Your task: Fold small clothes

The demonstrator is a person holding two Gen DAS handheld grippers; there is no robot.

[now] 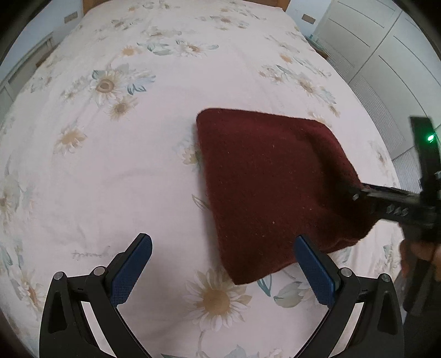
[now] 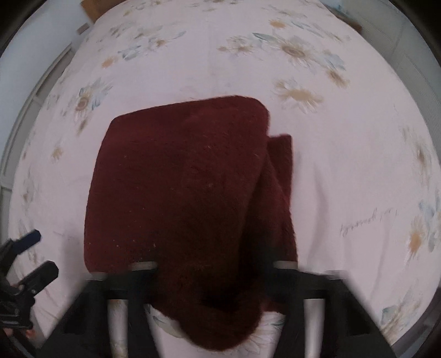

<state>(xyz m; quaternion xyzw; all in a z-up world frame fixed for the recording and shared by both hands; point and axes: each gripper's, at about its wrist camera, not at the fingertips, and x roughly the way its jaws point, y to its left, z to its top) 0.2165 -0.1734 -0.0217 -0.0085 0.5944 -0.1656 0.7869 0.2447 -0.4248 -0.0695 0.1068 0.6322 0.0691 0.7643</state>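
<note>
A dark red knitted garment (image 1: 275,181) lies folded on the bed and also fills the middle of the right wrist view (image 2: 182,192). My left gripper (image 1: 223,270) is open and empty, its blue pads (image 1: 132,272) just in front of the garment's near corner. My right gripper (image 1: 361,192) is shut on the garment's right edge and lifts it a little. In the right wrist view the cloth drapes over that gripper and hides its fingertips. The left gripper also shows in the right wrist view (image 2: 35,256) at the lower left.
The bed has a pale sheet (image 1: 137,165) printed with daisies. White wardrobe doors (image 1: 386,68) stand to the right of the bed. A wooden headboard (image 1: 88,4) is at the far end.
</note>
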